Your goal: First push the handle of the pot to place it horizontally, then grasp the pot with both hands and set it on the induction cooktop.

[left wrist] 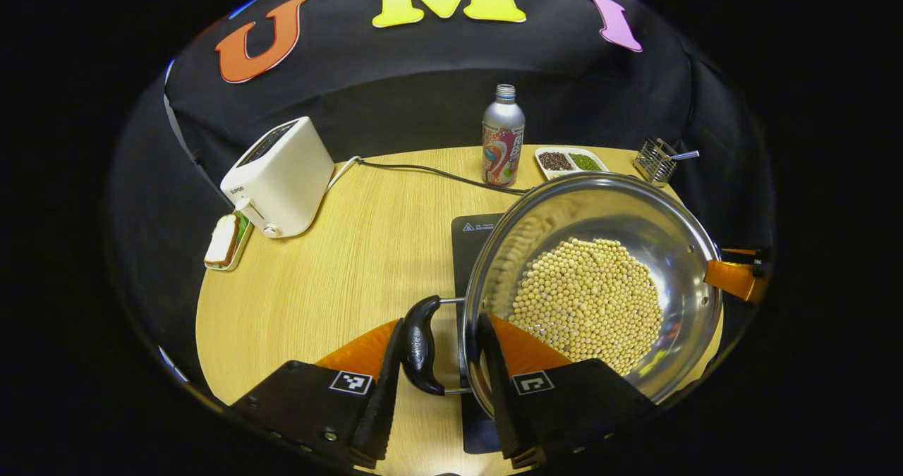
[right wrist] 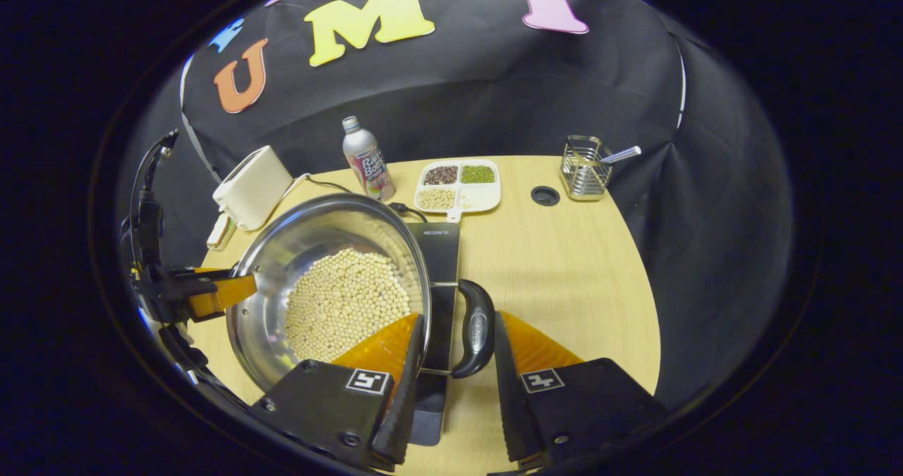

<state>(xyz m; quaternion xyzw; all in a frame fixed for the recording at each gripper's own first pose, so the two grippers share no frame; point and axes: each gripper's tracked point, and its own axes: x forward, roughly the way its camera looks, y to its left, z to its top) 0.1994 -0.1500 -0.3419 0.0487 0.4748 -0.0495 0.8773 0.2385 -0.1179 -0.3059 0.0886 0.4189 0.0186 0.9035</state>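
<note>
Two grippers are on the round stainless-steel pot [left wrist: 600,278], one at each of its black curved side handles. Your left gripper [left wrist: 439,363] has its jaws narrowed around the left handle [left wrist: 421,345]; the outer finger sits right against the grip and the inner one reaches just over the rim. Whether both pads truly press on it — I cannot tell. Your right gripper [right wrist: 455,352] brackets the opposite handle [right wrist: 476,328] the same way, with a sliver of gap showing on either side, so its clamp is just as uncertain.

The pot looks raised and tilted, hanging over the flat black induction cooktop [right wrist: 439,250] on the pale wooden table [right wrist: 564,278]; the cooktop's dark surface shows beneath it in both views. I judge the handles already lie level and the carry is under way, with the set-down left to do.

Expect real weight — the steel body holds a deep layer of pale round beans [right wrist: 346,300] that will roll and shift the load if you tip it. The wall is polished and slick, so take hold only on the moulded handles, centred on each grip. Keep both sides level and lower together, or the beans may slide to one side and twist a handle out of the jaws.
</note>
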